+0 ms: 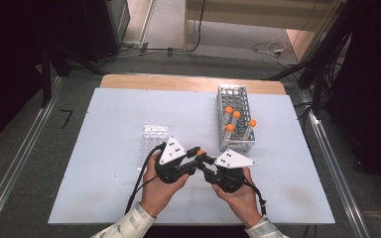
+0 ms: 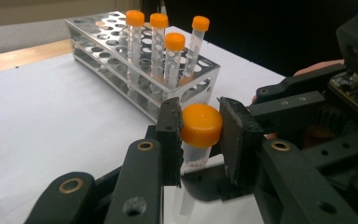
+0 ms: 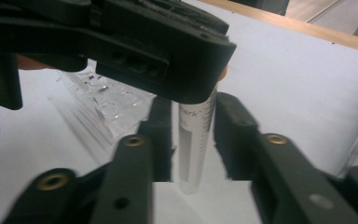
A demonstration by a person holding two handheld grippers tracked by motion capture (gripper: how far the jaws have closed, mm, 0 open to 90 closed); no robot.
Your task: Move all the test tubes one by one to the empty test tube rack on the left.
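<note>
A clear tube with an orange cap stands upright between both grippers near the table's front middle. My left gripper is shut on the cap, one pad pressing each side. In the right gripper view the tube's graduated body runs down between the jaws of my right gripper, whose pads stand close beside it with slim gaps. The left gripper's black body hides the cap there. From above, the two grippers meet tip to tip at the orange cap, left gripper, right gripper.
A metal tube rack stands at the right of the white table, with several orange-capped tubes upright in it. A clear plastic tray lies just behind my left hand. The table's wooden far edge shows beyond.
</note>
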